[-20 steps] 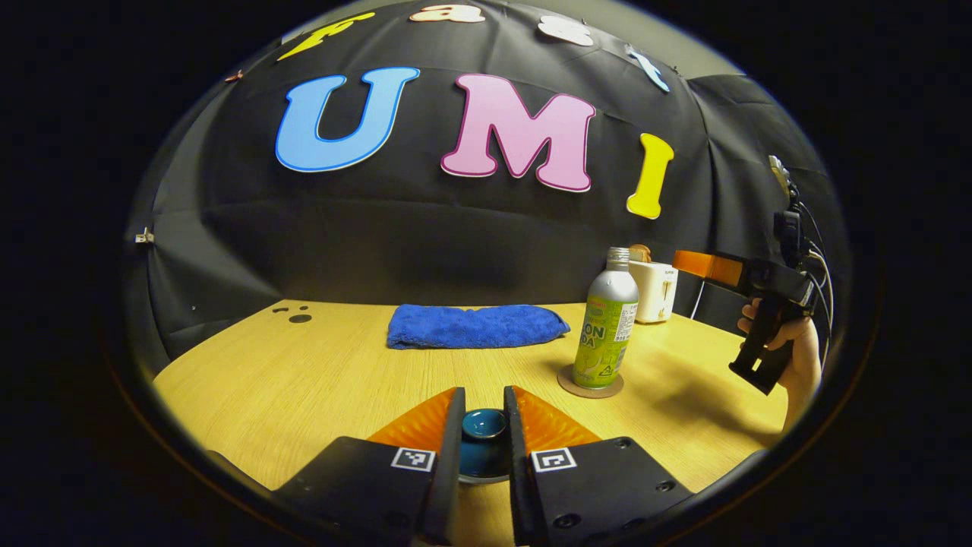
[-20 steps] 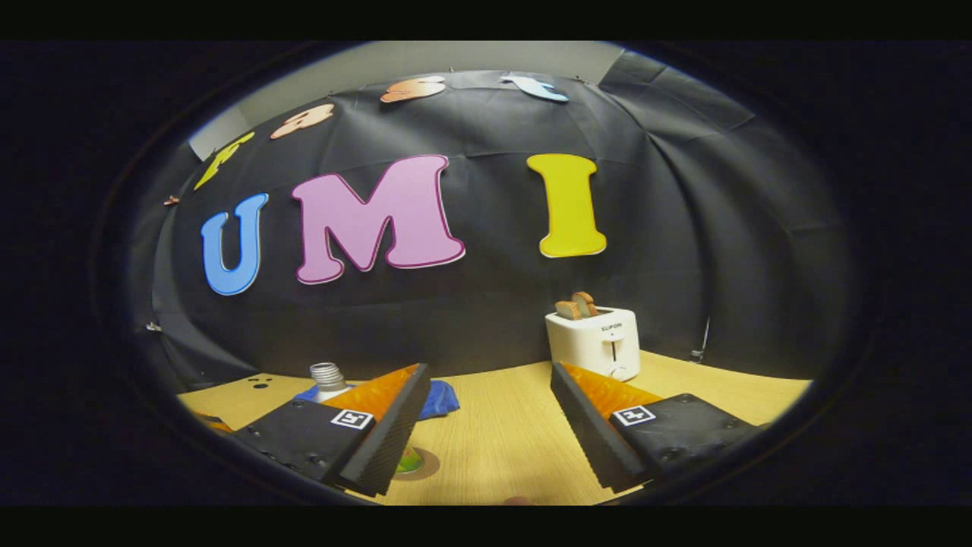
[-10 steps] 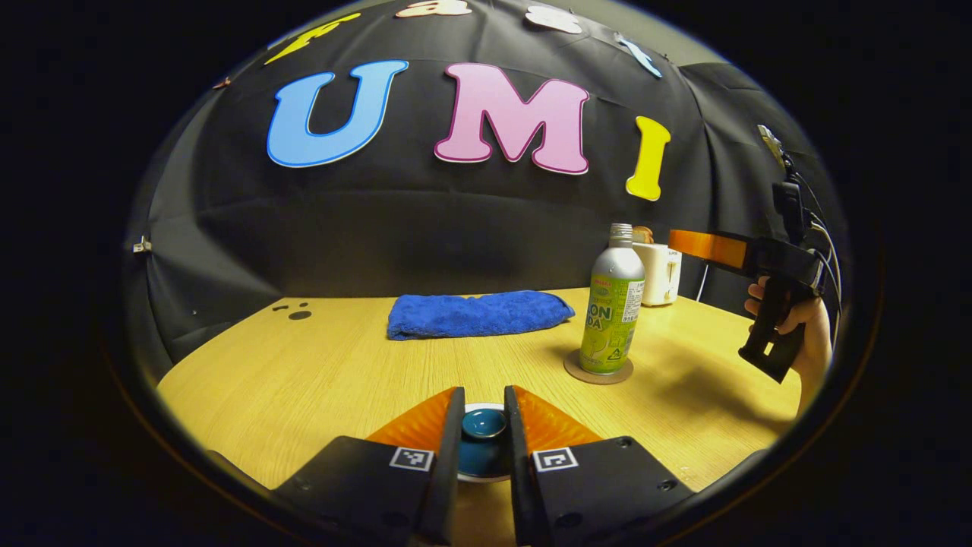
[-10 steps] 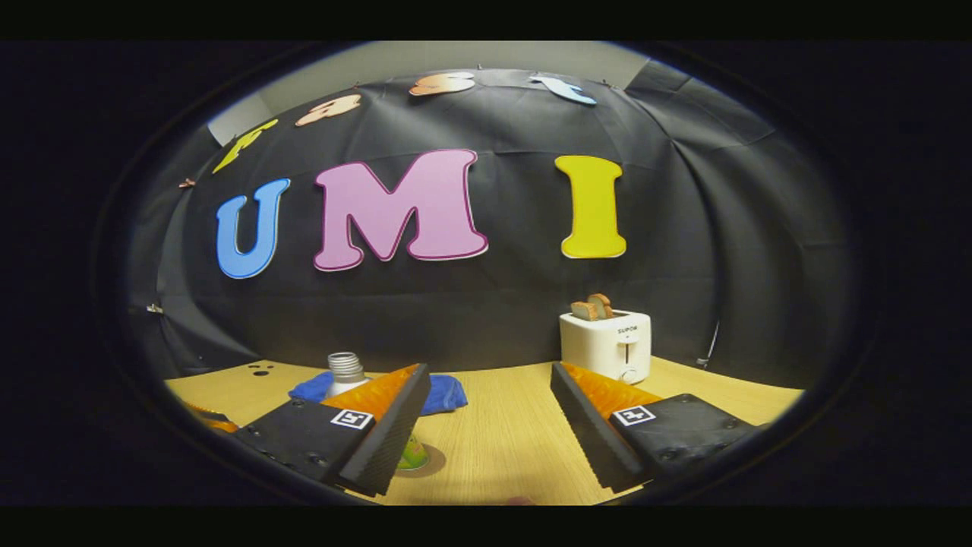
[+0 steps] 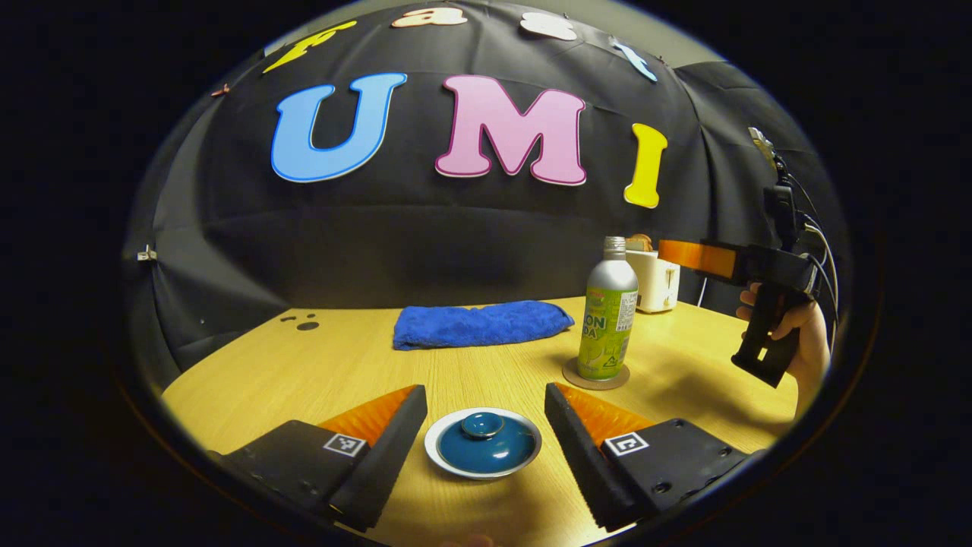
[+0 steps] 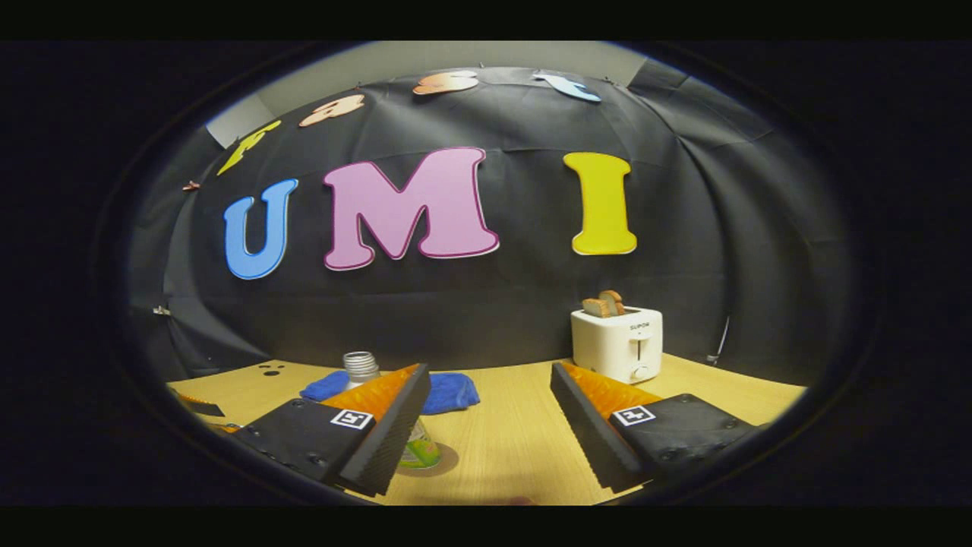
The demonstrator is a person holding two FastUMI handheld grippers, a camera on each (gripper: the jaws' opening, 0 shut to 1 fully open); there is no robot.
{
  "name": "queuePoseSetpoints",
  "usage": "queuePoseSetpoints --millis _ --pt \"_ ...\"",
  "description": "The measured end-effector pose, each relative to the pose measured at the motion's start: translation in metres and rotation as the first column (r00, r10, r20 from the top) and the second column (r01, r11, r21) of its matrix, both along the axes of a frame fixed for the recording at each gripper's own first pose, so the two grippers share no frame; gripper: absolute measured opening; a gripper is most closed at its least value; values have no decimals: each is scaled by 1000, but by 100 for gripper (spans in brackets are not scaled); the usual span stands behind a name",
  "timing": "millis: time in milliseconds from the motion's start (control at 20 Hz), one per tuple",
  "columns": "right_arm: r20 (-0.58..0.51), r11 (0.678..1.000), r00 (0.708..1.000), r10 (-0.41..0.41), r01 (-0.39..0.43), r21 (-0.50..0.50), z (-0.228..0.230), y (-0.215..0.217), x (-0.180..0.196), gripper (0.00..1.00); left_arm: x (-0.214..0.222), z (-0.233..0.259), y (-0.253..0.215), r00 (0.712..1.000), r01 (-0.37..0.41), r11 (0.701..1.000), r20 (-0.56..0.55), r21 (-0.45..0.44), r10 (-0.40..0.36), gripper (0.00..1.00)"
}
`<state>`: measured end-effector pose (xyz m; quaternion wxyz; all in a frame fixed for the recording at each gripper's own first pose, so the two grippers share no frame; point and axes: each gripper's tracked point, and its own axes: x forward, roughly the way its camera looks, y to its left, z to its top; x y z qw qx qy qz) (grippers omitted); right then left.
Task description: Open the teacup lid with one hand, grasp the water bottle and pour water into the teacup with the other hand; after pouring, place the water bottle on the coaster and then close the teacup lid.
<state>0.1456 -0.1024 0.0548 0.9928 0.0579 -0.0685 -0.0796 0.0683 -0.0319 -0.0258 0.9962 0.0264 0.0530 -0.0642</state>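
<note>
Wooden table (image 5: 304,365), black cloth wall (image 5: 425,235)

Light wooden table (image 5: 319,372), lidded teacup (image 5: 483,443) near, coaster (image 5: 571,375) right, blue towel (image 5: 480,324) far, white toaster (image 6: 616,343) far right.

One bottle (image 5: 609,319), one coaster (image 5: 595,377), one teacup (image 5: 483,444), one towel (image 5: 480,324), one toaster (image 6: 616,343).
</note>
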Motion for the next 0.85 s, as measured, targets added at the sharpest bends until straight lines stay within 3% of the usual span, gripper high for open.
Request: queuePoseSetpoints --millis 150,300,450,500,550,850 --pt "-4 999 999 41 -41 -10 4 13 2 98 -16 20 9 998 -34 999 59 -5 35 98" --pt "-14 995 1000 26 -27 -96 9 20 -11 98 -33 36 21 992 -70 998 108 -5 70 98" --pt "-27 991 998 57 -60 -118 11 36 -42 98 -48 54 32 980 -112 993 164 -26 115 98" --pt "-36 991 997 70 -74 -115 6 47 -57 92 -52 60 32 977 -114 993 175 -33 118 98" --pt "-45 989 996 80 -85 -119 4 50 -68 98 -57 63 32 975 -116 992 186 -40 122 98" --pt "-54 984 994 92 -99 -146 1 56 -127 96 -77 66 28 965 -109 987 224 -121 135 98"
